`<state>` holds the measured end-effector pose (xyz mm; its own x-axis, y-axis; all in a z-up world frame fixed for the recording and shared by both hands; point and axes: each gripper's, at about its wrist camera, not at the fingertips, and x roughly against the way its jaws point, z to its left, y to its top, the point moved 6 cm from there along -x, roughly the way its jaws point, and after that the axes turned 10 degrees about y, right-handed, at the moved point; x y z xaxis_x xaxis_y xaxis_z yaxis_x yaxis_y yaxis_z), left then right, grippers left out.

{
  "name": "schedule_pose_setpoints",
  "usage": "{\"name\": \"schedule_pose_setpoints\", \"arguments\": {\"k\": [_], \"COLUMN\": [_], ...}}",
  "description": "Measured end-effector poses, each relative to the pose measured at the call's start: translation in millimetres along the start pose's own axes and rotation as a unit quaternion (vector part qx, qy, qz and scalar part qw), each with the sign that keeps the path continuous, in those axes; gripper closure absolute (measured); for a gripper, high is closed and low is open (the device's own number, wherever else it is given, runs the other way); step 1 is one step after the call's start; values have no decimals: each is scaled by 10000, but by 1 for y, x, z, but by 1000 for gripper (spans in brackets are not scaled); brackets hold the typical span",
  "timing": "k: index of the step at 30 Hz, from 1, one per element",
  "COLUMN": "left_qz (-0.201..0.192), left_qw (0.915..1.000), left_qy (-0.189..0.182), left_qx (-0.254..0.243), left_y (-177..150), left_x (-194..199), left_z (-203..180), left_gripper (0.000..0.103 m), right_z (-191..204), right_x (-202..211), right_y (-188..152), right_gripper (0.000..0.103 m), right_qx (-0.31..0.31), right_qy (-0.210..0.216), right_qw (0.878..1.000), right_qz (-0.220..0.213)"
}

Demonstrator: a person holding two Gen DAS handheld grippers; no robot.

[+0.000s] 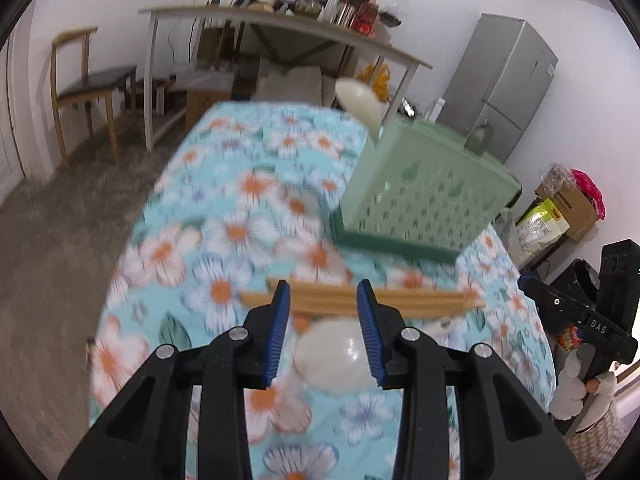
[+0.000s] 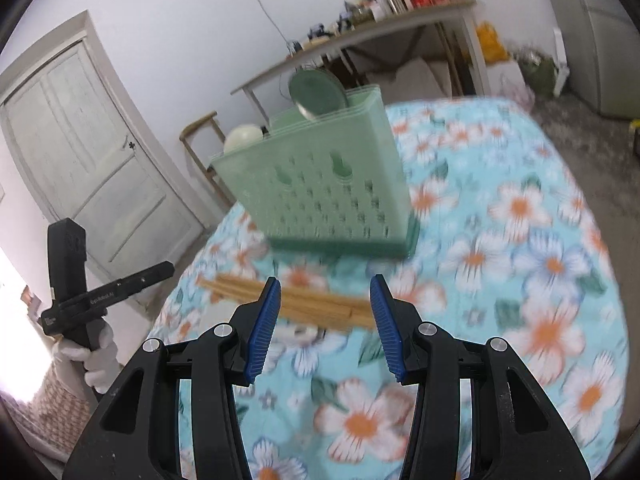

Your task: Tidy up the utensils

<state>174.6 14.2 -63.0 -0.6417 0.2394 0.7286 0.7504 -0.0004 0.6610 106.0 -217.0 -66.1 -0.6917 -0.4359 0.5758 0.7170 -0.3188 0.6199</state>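
A bundle of wooden chopsticks [image 1: 416, 300] [image 2: 316, 304] lies across the floral tablecloth, with a white spoon [image 1: 332, 356] beside it. Behind them stands a green perforated utensil holder [image 1: 420, 196] [image 2: 320, 196]. A white spoon [image 1: 360, 102] [image 2: 242, 138] and a green spoon [image 1: 480, 136] [image 2: 316, 92] stick out of it. My left gripper [image 1: 324, 292] hangs open above the chopsticks and the white spoon, gripping nothing. My right gripper [image 2: 326, 284] is open too, over the other end of the chopsticks. Both views are blurred.
The table [image 1: 224, 184] [image 2: 520, 208] has floor on both sides. Behind it stand a cluttered long desk [image 1: 280, 20], a wooden chair [image 1: 84, 80], a grey fridge [image 1: 504, 80] and a white door [image 2: 92, 152]. A white-gloved hand [image 2: 96, 356] holds the left gripper's handle.
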Motion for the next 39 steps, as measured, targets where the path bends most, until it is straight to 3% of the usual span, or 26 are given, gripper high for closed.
{"name": "schedule_pose_setpoints", "arguments": {"k": [11,15,21,25,31,36,39], "left_qz": [1017,1268,1396,1482,1267,1038,937], "left_qw": [9888,9779,9667,9514,9424,9424,9476], "left_qy": [-467,-799,-1303,-1866,-2411,-2872,-2951], "left_qx": [987,1460,1703,1949,1941,1368,784], "left_y": [-36,-39,-33,-34,-37,-38,-44], "left_x": [-42,-53,-57,-54,-38,-11,6], "left_z": [20,30,32,30,18,-4,-22], "left_gripper": [70,69,67,67,67,68,68], "right_z": [-2,2,2,2,0,-2,-4], "right_x": [-29,-35,-41,-39,-33,-29,-27], "right_y": [-33,-36,-39,-38,-36,-36,-37], "right_gripper": [58,58,58,58,58,58,58], "right_qx": [-359,-394,-461,-458,-458,-457,-491], "right_qy": [119,183,180,148,89,48,21], "right_qw": [9975,9968,9959,9961,9964,9966,9967], "right_qz": [592,671,755,742,709,678,653]}}
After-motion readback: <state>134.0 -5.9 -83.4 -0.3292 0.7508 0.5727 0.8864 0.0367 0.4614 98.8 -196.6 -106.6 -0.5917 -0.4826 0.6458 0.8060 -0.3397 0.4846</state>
